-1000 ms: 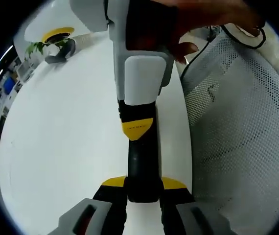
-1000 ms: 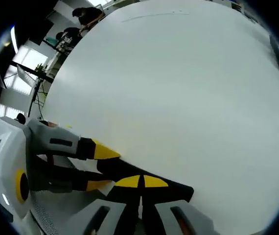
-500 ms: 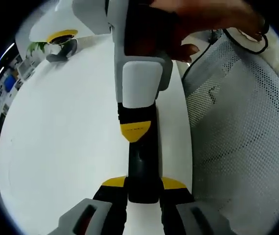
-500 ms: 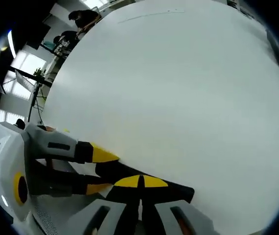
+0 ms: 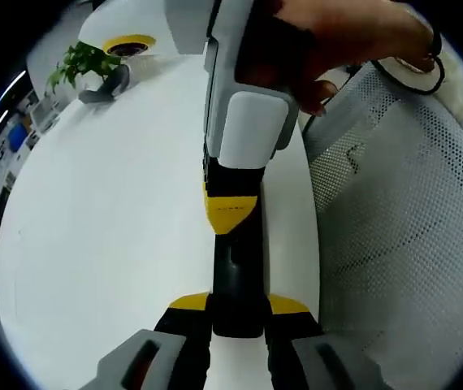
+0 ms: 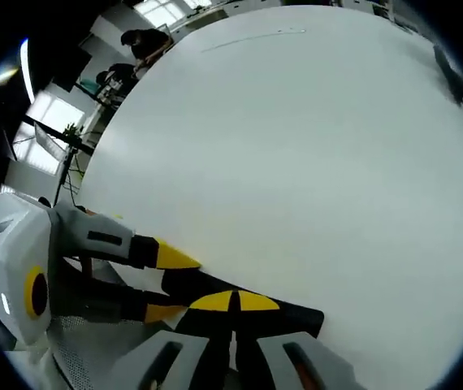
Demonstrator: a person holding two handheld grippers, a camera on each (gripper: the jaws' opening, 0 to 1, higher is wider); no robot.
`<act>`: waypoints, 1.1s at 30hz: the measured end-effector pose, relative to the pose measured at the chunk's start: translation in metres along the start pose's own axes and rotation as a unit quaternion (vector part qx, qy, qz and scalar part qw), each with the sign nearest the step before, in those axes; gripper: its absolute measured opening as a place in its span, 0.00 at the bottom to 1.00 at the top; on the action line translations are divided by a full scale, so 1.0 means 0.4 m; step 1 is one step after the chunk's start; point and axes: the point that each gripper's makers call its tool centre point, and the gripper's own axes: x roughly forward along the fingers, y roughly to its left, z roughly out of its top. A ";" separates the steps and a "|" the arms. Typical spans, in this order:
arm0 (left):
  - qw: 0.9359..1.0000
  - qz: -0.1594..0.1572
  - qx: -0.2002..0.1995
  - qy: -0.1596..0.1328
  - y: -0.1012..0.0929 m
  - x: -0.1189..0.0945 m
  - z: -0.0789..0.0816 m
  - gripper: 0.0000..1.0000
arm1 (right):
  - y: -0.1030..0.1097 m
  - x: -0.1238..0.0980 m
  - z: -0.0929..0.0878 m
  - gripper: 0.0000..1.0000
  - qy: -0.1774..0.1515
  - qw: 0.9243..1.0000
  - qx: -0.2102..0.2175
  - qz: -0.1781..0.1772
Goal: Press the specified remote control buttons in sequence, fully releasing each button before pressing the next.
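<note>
R gripper (image 5: 230,213) shifted on remote (image 5: 235,280) near table (image 5: 93,244) edge.

- The tabletop (image 5: 101,236) is plain white and smooth, and takes up most of the right gripper view (image 6: 313,179).
- A black remote control (image 5: 236,280) lies on it near the edge beside a white mesh chair (image 5: 402,236).
- At the far end stand a small green plant (image 5: 75,62) and a grey object (image 5: 106,88).
</note>
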 end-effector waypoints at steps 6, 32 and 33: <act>1.000 -0.001 0.002 -0.001 0.000 0.000 0.000 0.24 | 0.000 -0.014 -0.009 0.00 -0.001 1.000 0.013 -0.003; 1.000 0.004 0.003 0.001 -0.001 0.000 0.000 0.24 | 0.011 -0.008 -0.029 0.00 0.026 1.000 0.003 -0.003; 1.000 0.004 0.003 0.001 -0.001 0.000 0.000 0.24 | 0.010 -0.008 -0.029 0.00 0.026 1.000 0.004 -0.003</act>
